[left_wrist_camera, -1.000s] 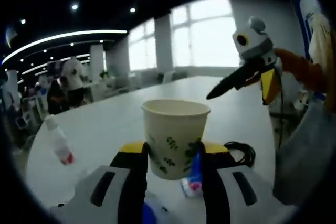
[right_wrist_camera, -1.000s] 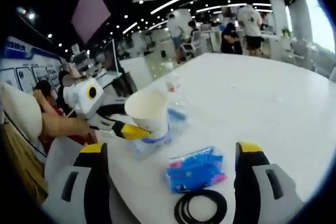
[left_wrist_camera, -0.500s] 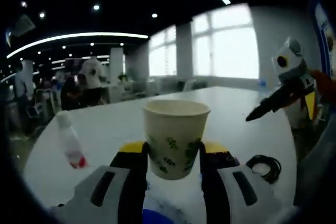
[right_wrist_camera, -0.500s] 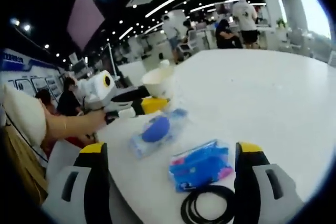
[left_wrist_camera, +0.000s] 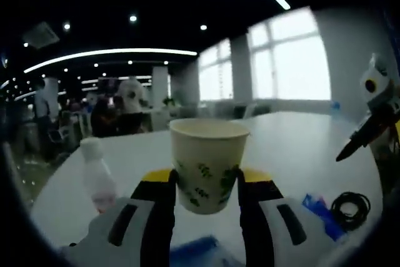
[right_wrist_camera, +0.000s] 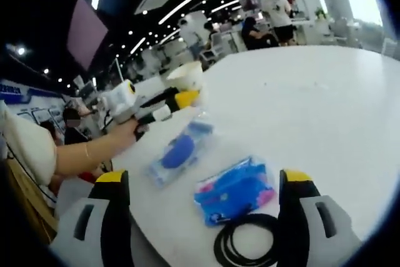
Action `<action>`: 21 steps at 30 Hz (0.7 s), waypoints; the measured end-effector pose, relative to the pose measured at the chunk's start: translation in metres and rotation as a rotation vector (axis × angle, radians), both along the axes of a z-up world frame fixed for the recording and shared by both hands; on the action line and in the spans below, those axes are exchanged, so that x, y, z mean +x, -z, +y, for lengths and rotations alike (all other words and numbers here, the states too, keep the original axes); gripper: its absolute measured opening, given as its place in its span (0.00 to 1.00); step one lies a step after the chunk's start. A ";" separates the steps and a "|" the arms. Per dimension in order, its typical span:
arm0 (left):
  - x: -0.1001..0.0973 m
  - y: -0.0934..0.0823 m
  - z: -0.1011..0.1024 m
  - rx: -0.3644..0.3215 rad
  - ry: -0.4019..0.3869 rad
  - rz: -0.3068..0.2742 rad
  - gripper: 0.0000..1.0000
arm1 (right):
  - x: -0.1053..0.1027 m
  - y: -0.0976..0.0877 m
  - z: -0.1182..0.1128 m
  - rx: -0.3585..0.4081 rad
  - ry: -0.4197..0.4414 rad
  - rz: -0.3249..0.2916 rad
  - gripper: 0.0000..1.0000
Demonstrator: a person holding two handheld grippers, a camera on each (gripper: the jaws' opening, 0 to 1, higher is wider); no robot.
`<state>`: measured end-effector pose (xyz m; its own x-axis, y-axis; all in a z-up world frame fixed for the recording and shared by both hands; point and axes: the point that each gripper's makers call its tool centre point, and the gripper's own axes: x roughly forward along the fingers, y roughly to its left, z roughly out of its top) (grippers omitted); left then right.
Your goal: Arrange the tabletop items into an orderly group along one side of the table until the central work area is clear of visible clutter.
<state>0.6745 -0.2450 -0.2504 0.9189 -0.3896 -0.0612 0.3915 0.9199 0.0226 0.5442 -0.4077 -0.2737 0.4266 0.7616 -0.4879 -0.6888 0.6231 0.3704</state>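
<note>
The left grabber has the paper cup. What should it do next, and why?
Probably set the cup down near the bottle at the table's edge. The left gripper is shut on the cup and holds it off the table, and the bottle already stands near that edge, so they would start a tidy group there.

The left gripper view sits low over the white table, right behind the paper cup held between its jaws, facing far windows. The right gripper view looks from higher, tilted down across the table toward the far office. Both views share the blue packet, the black cable coil and the cup.
</note>
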 end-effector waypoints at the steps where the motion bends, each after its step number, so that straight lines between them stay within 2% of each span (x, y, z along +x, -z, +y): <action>1: 0.004 0.001 0.004 -0.020 -0.017 0.004 0.36 | 0.000 0.001 -0.001 0.000 0.002 0.001 0.98; 9: 0.023 0.015 0.017 -0.025 -0.040 0.007 0.36 | 0.005 0.012 -0.010 -0.044 0.015 0.003 0.99; 21: 0.048 0.047 0.035 -0.029 -0.111 0.055 0.36 | 0.008 0.031 -0.021 -0.079 0.029 0.033 0.99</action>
<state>0.7229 -0.2102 -0.2979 0.9520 -0.2884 -0.1029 0.2876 0.9575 -0.0235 0.5521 -0.4285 -0.3052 0.4302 0.7080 -0.5600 -0.6583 0.6705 0.3420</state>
